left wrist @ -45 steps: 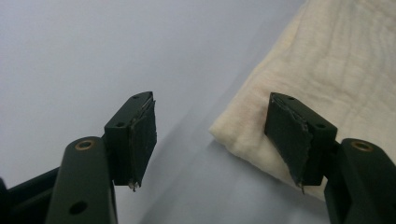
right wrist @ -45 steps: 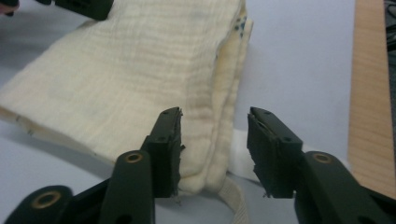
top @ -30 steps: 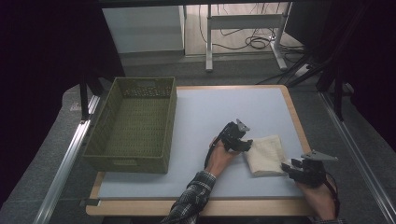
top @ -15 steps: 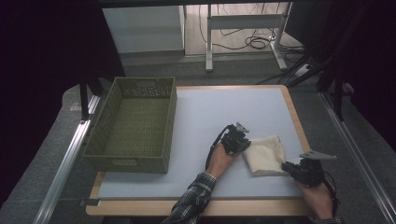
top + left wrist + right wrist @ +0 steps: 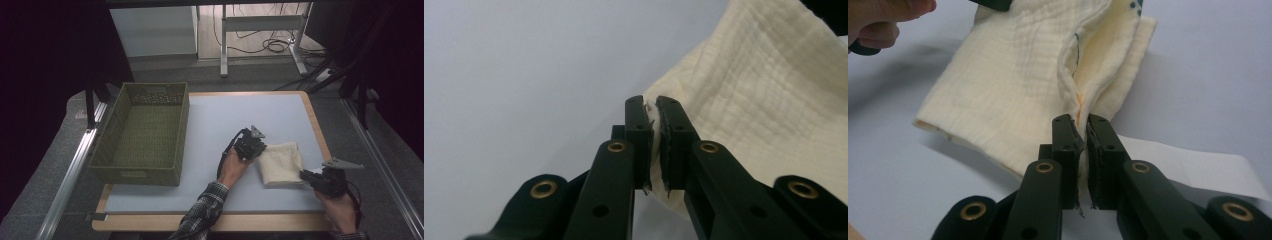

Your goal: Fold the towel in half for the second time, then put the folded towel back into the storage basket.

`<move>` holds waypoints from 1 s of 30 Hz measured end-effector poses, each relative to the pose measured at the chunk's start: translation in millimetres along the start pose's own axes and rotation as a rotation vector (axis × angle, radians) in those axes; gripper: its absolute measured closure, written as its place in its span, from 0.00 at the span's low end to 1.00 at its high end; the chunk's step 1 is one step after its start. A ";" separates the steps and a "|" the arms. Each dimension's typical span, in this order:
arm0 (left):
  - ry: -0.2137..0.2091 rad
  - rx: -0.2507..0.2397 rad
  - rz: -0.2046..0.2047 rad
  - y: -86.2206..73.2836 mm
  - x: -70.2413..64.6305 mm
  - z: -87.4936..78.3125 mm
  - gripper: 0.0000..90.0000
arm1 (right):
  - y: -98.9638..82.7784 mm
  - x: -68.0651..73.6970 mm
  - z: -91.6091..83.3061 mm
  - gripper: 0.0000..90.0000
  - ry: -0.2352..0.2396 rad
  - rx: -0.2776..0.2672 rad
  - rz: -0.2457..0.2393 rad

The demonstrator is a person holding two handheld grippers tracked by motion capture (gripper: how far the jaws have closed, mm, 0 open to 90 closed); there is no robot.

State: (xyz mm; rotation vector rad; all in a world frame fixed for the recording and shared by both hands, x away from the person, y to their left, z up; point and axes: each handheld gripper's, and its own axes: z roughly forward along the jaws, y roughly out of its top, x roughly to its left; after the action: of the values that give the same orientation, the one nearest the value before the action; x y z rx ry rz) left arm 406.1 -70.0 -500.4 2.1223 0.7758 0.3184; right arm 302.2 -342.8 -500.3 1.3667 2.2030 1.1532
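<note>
A folded cream cloth (image 5: 281, 162) lies on the pale blue mat at the right front. My left gripper (image 5: 260, 150) is at the cloth's left edge, shut on it; in the left gripper view its fingertips (image 5: 639, 112) pinch a raised fold of the cream cloth (image 5: 764, 85). My right gripper (image 5: 304, 175) is at the cloth's near right corner. Its jaws have just been closing and now pinch a stitched edge of the cloth (image 5: 1018, 85) between the fingertips (image 5: 1100, 130). The person's other hand (image 5: 883, 20) shows at the top left of the right gripper view.
An olive woven basket (image 5: 135, 172) stands on the left part of the mat (image 5: 225, 115), with nothing seen inside. The wooden table edge (image 5: 210, 222) runs along the front. A white strip (image 5: 1198, 172) lies flat on the mat beside the cloth.
Both grippers have closed in on the cloth's edges. The left one has risen slightly, lifting its edge of the cloth. The right hand has hardly moved.
</note>
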 end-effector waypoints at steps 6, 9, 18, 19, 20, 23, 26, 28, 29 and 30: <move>0.027 0.002 0.018 2.6 4.9 -14.5 0.94 | 8.4 7.8 2.1 0.93 0.032 -0.013 -0.006; 0.037 0.005 0.020 2.9 9.1 -20.9 0.94 | 13.0 12.2 3.7 0.93 0.045 -0.020 -0.011; 0.070 0.019 0.025 4.3 19.7 -40.0 0.94 | 27.2 26.4 10.8 0.93 0.078 -0.025 -0.032; 0.074 0.020 0.023 4.3 20.7 -41.8 0.94 | 28.7 27.9 11.4 0.93 0.081 -0.024 -0.036; 0.075 0.024 0.024 4.4 22.1 -43.7 0.94 | 30.0 29.4 12.5 0.93 0.084 -0.027 -0.036; 0.087 0.026 0.025 4.6 25.7 -49.4 0.93 | 34.2 32.9 14.8 0.93 0.094 -0.028 -0.041; 0.103 0.030 0.027 4.9 29.3 -56.3 0.94 | 39.7 38.1 17.9 0.93 0.105 -0.029 -0.051; 0.113 0.033 0.028 5.1 32.1 -61.4 0.93 | 43.7 41.7 19.9 0.93 0.112 -0.029 -0.055; 0.119 0.034 0.027 5.2 33.6 -64.2 0.93 | 46.0 43.7 20.8 0.93 0.116 -0.026 -0.057; 0.125 0.033 0.025 5.2 35.2 -67.0 0.93 | 48.3 45.7 22.2 0.93 0.120 -0.030 -0.060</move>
State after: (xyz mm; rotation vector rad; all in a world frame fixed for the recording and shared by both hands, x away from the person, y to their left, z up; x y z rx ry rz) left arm 404.0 -8.3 -456.3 2.1607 0.8317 0.4583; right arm 322.4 -282.6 -470.7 1.2409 2.2824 1.2719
